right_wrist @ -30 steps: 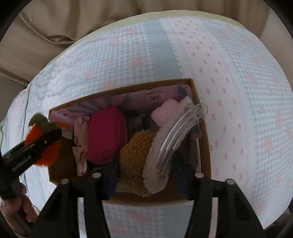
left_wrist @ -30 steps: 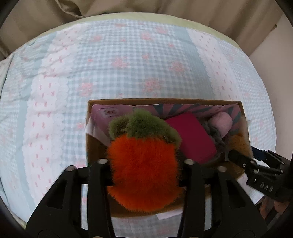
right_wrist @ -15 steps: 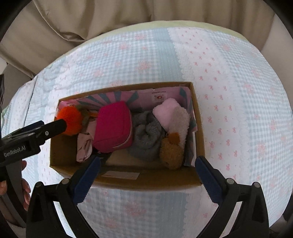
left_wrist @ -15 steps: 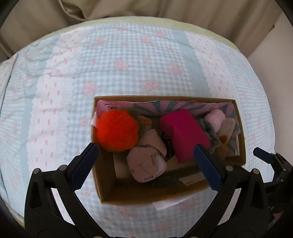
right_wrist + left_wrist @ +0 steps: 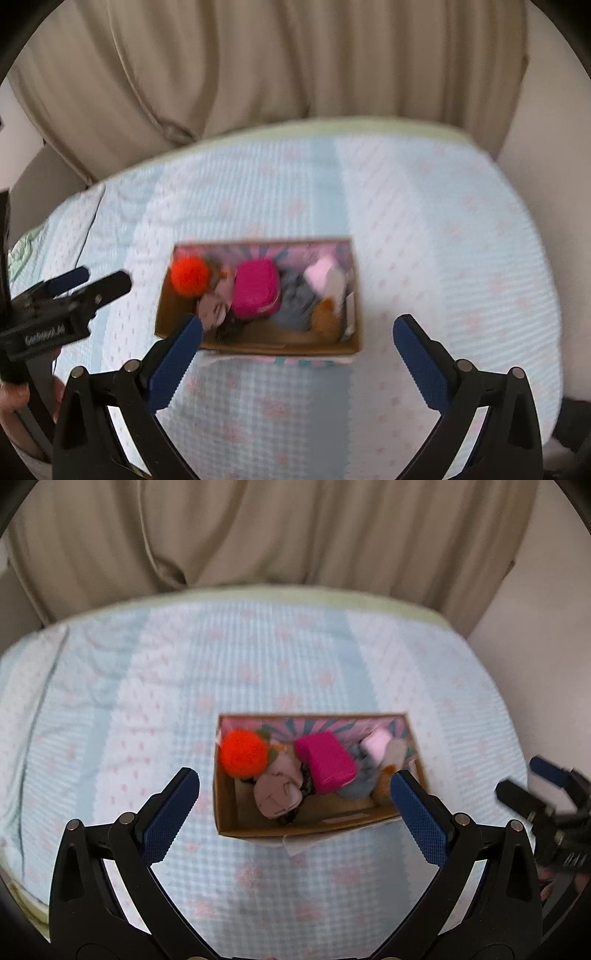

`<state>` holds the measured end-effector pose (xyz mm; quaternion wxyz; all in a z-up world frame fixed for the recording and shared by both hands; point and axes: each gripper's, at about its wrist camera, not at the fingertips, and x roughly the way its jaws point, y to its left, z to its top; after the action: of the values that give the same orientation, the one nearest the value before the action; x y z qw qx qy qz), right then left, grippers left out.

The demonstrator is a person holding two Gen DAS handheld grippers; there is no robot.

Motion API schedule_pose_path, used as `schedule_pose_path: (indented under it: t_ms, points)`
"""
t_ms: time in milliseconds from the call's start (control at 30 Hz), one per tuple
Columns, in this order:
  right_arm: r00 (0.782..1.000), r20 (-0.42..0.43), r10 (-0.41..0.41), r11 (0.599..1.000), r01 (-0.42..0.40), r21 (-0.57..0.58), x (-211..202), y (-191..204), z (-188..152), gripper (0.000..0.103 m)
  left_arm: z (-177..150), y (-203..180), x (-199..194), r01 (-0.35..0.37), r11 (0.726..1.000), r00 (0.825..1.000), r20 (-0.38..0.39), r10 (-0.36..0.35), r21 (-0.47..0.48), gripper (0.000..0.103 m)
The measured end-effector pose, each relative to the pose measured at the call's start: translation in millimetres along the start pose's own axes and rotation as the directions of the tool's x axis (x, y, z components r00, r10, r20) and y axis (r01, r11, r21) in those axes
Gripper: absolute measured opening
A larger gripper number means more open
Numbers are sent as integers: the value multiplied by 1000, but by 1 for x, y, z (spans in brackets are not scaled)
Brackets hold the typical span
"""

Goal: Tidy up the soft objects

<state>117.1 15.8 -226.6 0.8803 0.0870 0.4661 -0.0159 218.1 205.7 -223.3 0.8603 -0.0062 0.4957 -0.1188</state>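
A cardboard box (image 5: 236, 812) (image 5: 280, 345) lies on the bed and holds soft things. At its left end is an orange plush ball (image 5: 243, 753) (image 5: 189, 275). Beside it lie a pale pink cloth (image 5: 277, 790), a magenta pouch (image 5: 325, 762) (image 5: 256, 291), a grey knit piece (image 5: 360, 782), a light pink item (image 5: 376, 740) and a brown plush (image 5: 327, 315). My left gripper (image 5: 293, 779) hangs above the box, open and empty. Equally wide and empty, my right gripper (image 5: 297, 325) hovers over the box's near side.
The box rests on a blue checked bedspread (image 5: 147, 701) with pink flowers. Beige curtains (image 5: 258, 535) hang behind the bed, and a wall (image 5: 535, 646) stands at the right. The other gripper shows at each view's edge, with a hand (image 5: 14, 397) at lower left.
Both grippers let go, the left of the orange plush and the right of a fluffy brown and cream item, which now lie in the box. Both opened wide and rose away from it.
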Motion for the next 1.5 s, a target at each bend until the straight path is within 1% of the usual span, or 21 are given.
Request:
schedule_pose_path:
  t_ms: [100,200,267,333,367,433,500,600,767,833,900,1033,1100,1267,1500]
  points:
    - [996,84,-29,1000,29,2,-50,-9,13,103,5,-17,-49,-14,1000,996,83,12,21,103]
    - [986,158,-53,999,53,5,-97,-16,22,103,8,-38,-105,-55,998,982,182,47,42,103]
    - [978,200,-55,998,54,11,-125,-22,25,103,8,-46,-133,-71,997,972,229,59,44,103]
    - [972,230,-52,999,51,13,-148,-27,27,103,7,-59,-168,-85,996,954,292,71,37,103]
    - [969,242,-55,999,54,10,-157,-29,27,103,6,-62,-179,-89,995,947,313,74,34,103]
    - [961,268,-66,998,70,-4,-175,-31,23,103,1,-73,-208,-110,994,922,375,94,21,103]
    - [953,294,-79,996,87,-16,-189,-33,19,103,-3,-82,-225,-130,991,906,408,117,5,103]
    - [943,324,-72,996,83,-21,-208,-36,13,103,-10,-94,-246,-139,990,886,444,132,-17,103]
    - [927,368,-74,995,91,-29,-225,-41,7,103,-25,-111,-262,-139,990,869,476,136,-29,103]
    - [920,383,-79,995,96,-26,-230,-45,5,103,-31,-118,-265,-144,989,864,484,139,-27,103]
    - [917,391,-78,995,93,-21,-231,-48,5,103,-34,-123,-267,-159,987,855,497,150,-24,103]
    - [907,411,-93,993,113,-24,-235,-52,4,103,-39,-132,-270,-159,987,851,504,149,-24,103]
    - [902,420,-97,993,117,-23,-238,-52,3,103,-40,-136,-272,-166,986,846,511,153,-20,103]
    - [899,427,-99,993,119,-20,-241,-55,1,103,-40,-145,-275,-177,984,837,524,159,-16,103]
    - [895,436,-96,993,119,-24,-243,-55,2,103,-38,-148,-273,-179,984,833,529,164,-22,103]
